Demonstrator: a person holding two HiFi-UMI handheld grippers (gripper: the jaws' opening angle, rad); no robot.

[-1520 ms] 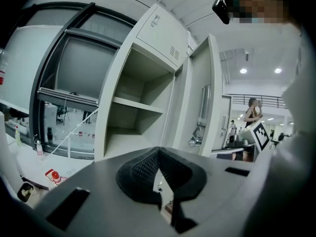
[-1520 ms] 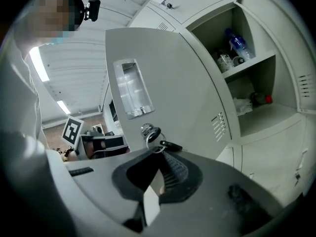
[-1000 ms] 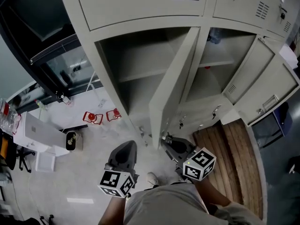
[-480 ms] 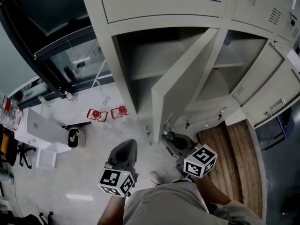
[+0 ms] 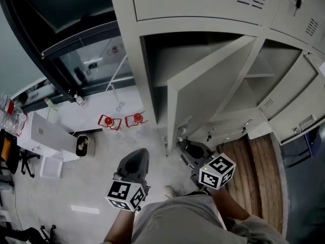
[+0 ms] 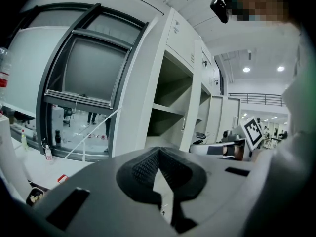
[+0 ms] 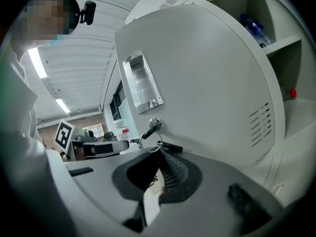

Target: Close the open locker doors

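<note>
Locker door (image 5: 203,85) ajar, keyed edge beside closed right gripper (image 5: 182,146) (left gripper (image 5: 137,157) closed, over floor (image 5: 96,184))

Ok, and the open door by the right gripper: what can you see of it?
The locker door is pale grey painted metal, standing half open. Its face carries a shiny recessed plate, a lock with a key in it, and vent slots. The right gripper, jaws together, sits just below the key; contact is unclear.

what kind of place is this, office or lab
Probably a workplace locker area, maybe a lab: a bank of grey metal lockers, a key hanging in an open door, and a dark-framed glass window beside them.
</note>
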